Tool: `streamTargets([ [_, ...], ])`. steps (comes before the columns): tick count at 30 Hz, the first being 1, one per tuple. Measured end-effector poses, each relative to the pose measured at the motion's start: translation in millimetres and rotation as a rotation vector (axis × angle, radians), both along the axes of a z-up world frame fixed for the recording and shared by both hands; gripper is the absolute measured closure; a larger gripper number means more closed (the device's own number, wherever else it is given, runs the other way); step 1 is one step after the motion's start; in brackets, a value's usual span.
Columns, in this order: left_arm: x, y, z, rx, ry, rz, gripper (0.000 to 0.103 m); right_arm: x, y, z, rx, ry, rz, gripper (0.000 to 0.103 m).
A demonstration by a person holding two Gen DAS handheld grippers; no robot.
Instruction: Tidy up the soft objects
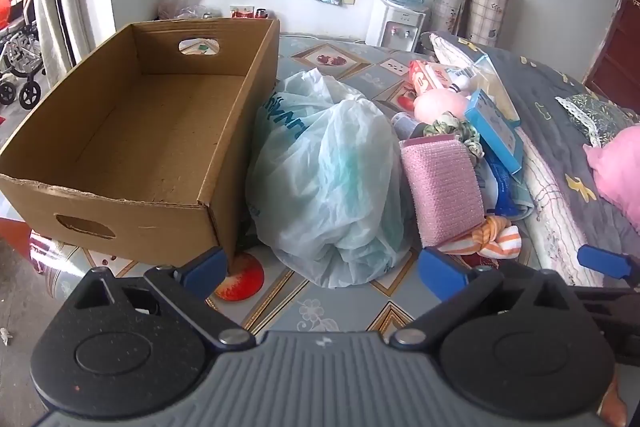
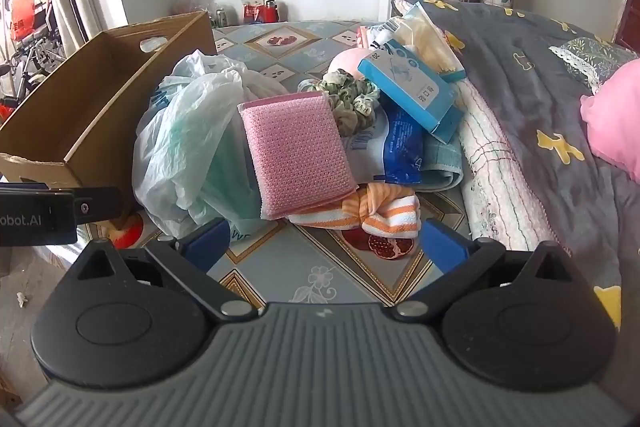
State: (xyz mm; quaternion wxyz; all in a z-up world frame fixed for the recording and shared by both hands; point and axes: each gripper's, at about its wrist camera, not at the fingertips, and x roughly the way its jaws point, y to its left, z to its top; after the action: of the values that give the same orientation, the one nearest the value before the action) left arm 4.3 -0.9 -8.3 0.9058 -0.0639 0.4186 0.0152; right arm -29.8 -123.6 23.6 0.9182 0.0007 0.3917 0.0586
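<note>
- Both grippers hover over the bed with jaws spread wide, nothing between them: right gripper [image 2: 324, 247], left gripper [image 1: 322, 269].
- Striped orange cloth [image 2: 380, 213] lies just ahead of the right gripper, long axis across its jaws.
- Pink sponge [image 2: 296, 151] leans behind it; the right gripper is nearer.
- Cardboard box [image 1: 132, 131] stands empty on the left.
</note>
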Motion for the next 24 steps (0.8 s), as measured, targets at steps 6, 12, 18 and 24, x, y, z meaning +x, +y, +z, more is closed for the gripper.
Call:
streamTargets([
  [6,1.9,-0.5,-0.1,-0.006,0.0,-0.002,0.001,3.1,-1.5,-2.0,0.006,0.004,0.0,0.001],
  [12,1.8,0.0,0.0,-0.005,0.0,-0.003,0.001,1.9,-0.6,-0.7,0.005,0.004,0.0,0.001],
  [18,1.9,0.5,0.0,-0.006,0.0,-0.002,0.001,1.7,-0.1,-0.4,0.003,0.002,0.0,0.001],
  [24,2.0,0.8,0.0,-0.007,0.0,-0.002,0.001,4.3,-0.4,0.6,0.003,0.003,0.0,0.001],
])
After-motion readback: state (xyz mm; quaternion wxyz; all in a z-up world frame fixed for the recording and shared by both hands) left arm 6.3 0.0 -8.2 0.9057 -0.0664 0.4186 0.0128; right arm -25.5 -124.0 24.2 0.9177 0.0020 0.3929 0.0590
